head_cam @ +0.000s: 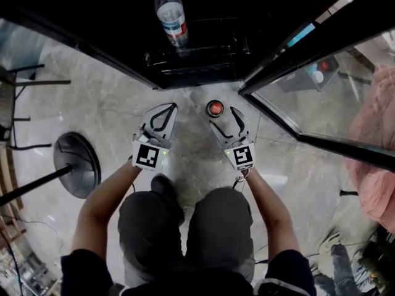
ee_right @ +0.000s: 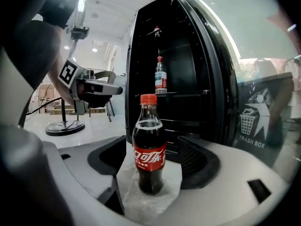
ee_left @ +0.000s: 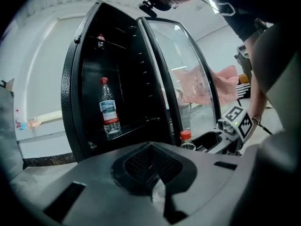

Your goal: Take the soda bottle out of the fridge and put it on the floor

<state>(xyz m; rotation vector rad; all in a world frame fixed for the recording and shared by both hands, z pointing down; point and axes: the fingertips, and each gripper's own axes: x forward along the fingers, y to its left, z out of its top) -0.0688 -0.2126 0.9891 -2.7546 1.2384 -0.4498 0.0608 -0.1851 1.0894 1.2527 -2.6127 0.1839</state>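
The soda (head_cam: 215, 108) is standing upright on the floor (head_cam: 185, 150), just outside the open fridge (head_cam: 197, 66), with its long axis running vertical and its red cap being turned up to the head view. It is being flanked by the right tongs (head_cam: 223, 117), whose jaws are standing wide apart. In the right gripper view a gap is being shown between the bottle and each pad, so nothing is being pressed. From those tongs the soda is lying at 12 o'clock, between the tips. From the left tongs (head_cam: 168, 110) it is lying at about 3 o'clock, near but apart. The left jaws are being held together with nothing in them. A water bottle (head_cam: 171, 14) is sitting on the fridge shelf, at 12 o'clock of the soda. The placing is being judged as done. With the right hand being the nearer, a straight pull-back toward 6 o'clock is being called for, with neither pad being allowed to brush the tall, easily tipped bottle.
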